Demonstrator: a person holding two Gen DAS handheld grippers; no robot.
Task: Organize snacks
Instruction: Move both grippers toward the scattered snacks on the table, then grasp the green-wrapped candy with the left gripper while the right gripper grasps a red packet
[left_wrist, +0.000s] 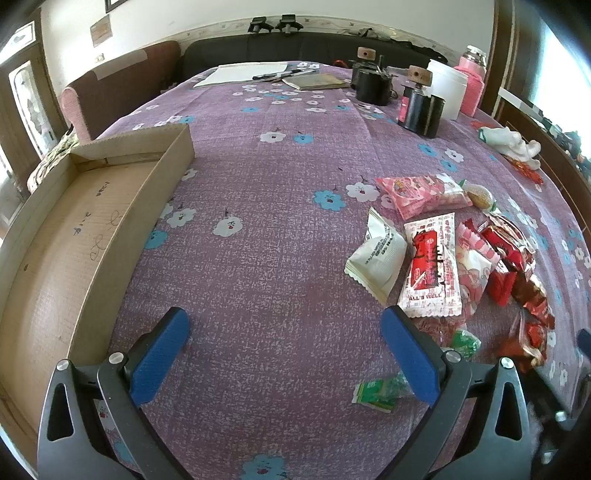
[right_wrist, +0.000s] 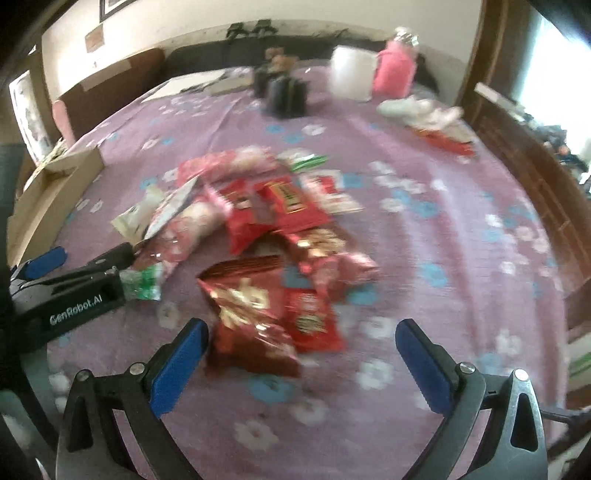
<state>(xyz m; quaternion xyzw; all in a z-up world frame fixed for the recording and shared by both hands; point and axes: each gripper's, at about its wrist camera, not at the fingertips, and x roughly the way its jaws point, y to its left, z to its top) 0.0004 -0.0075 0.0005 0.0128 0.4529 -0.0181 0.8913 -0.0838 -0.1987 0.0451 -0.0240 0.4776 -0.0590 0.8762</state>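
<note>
A pile of snack packets (left_wrist: 458, 251) lies on the purple flowered tablecloth, right of my left gripper (left_wrist: 284, 325), which is open and empty over bare cloth. A shallow cardboard box (left_wrist: 74, 236) lies to its left, with nothing in it. A small green packet (left_wrist: 380, 391) lies by the right finger. In the blurred right wrist view, my right gripper (right_wrist: 301, 336) is open, with a shiny red packet (right_wrist: 247, 314) just ahead between its fingers. The snack pile (right_wrist: 266, 214) spreads beyond it. The left gripper's body (right_wrist: 70, 295) shows at the left, the box (right_wrist: 48, 192) behind it.
At the far side stand black canisters (left_wrist: 421, 110), a white tub (left_wrist: 447, 88), a pink bottle (left_wrist: 472, 81), papers and a notebook (left_wrist: 317, 81). A white cloth bundle (left_wrist: 513, 144) lies near the right edge. A sofa (left_wrist: 122, 88) runs behind the table.
</note>
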